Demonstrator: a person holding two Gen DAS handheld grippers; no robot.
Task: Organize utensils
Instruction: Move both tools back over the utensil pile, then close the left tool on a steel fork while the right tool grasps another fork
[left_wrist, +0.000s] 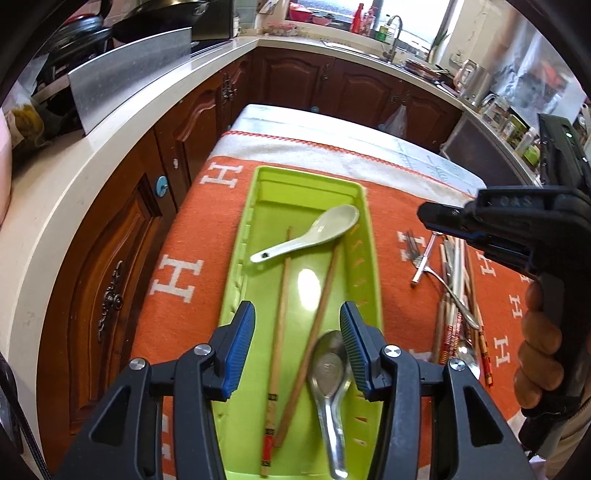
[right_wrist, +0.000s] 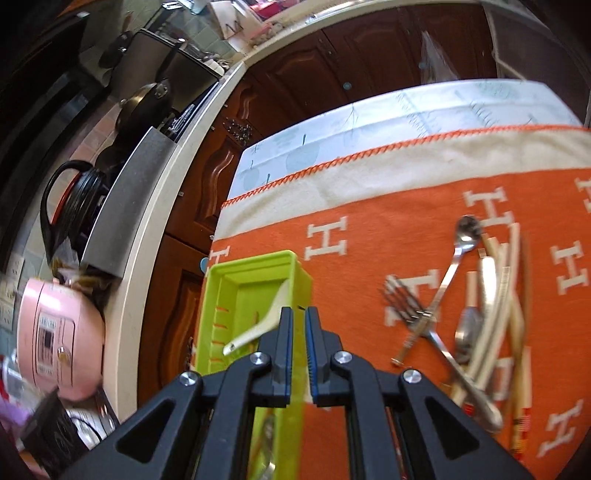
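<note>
The left wrist view looks down on a long lime-green plastic tray (left_wrist: 258, 184) lying lengthwise on an orange blanket patterned with white H letters (left_wrist: 177, 258), which covers the bench. The left gripper (left_wrist: 297, 345) hovers over the near end of the tray, its jaws spread wide and holding nothing. Inside the tray lie a white ceramic soup spoon (left_wrist: 306, 234) toward the far end, two brown wooden chopsticks (left_wrist: 281, 295) running lengthwise and converging toward the near end, and a stainless steel soup spoon (left_wrist: 330, 373) at the near end, its bowl partly hidden behind the right blue finger pad.

Toward the bench's right edge, well apart from the tray, sits a loose pile of utensils (left_wrist: 458, 295): a metal fork, spoons and several chopsticks, crossing one another. The right gripper (left_wrist: 428, 218) hangs above that pile, held by a hand (left_wrist: 539, 354).

The right wrist view shows the right gripper (right_wrist: 299, 317) with its jaws nearly closed, a thin gap between the pads and nothing in them. It sits above the tray's right wall (right_wrist: 301, 280), with the metal fork (right_wrist: 404, 304) and a small steel teaspoon (right_wrist: 463, 236) on the blanket to the right.
</note>
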